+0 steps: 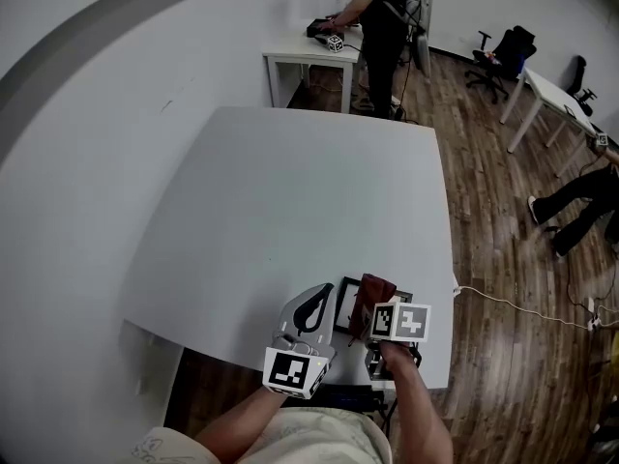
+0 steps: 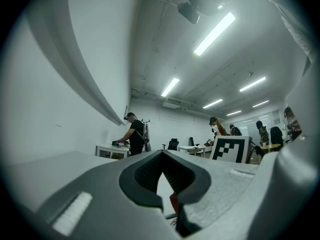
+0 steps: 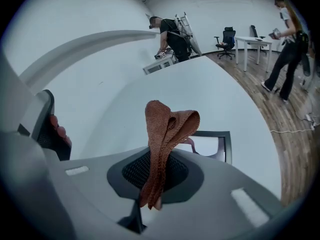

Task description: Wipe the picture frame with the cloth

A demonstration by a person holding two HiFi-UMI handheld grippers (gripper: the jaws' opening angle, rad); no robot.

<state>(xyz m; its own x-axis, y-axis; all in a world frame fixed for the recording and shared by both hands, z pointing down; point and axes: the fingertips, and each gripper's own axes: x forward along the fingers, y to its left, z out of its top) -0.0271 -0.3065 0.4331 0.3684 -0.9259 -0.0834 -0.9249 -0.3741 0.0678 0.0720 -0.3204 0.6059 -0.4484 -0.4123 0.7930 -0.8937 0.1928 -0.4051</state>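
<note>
The right hand-held gripper (image 1: 372, 309) is clamping a rust-brown knitted cloth (image 1: 375, 292). In the right gripper view its jaws (image 3: 159, 160) are pressing together on the cloth (image 3: 165, 129), which is running up between the dark pads and folding over in a loop above them.

The black rectangular picture frame (image 1: 344, 306) with a pale inner panel is lying flat on the large white desk (image 1: 290, 191), close to its near edge. In the right gripper view the frame (image 3: 227, 146) is showing just beyond the cloth, with its top and right bars visible. Whether the cloth is touching the frame cannot be told.

The left hand-held gripper (image 1: 316, 296) is hovering just beside the frame's left side. In the left gripper view its jaws (image 2: 161, 154) are meeting at the tips with nothing between them, and a sliver of the brown cloth is showing through the slot lower down.

At the far end of the room a person in dark clothing (image 1: 382, 22) is standing at a small white table (image 1: 308, 61). Black office chairs (image 1: 503, 54) are standing on the brown wooden floor (image 1: 493, 191), and a white cable (image 1: 508, 304) is trailing across it to the right of the desk.
</note>
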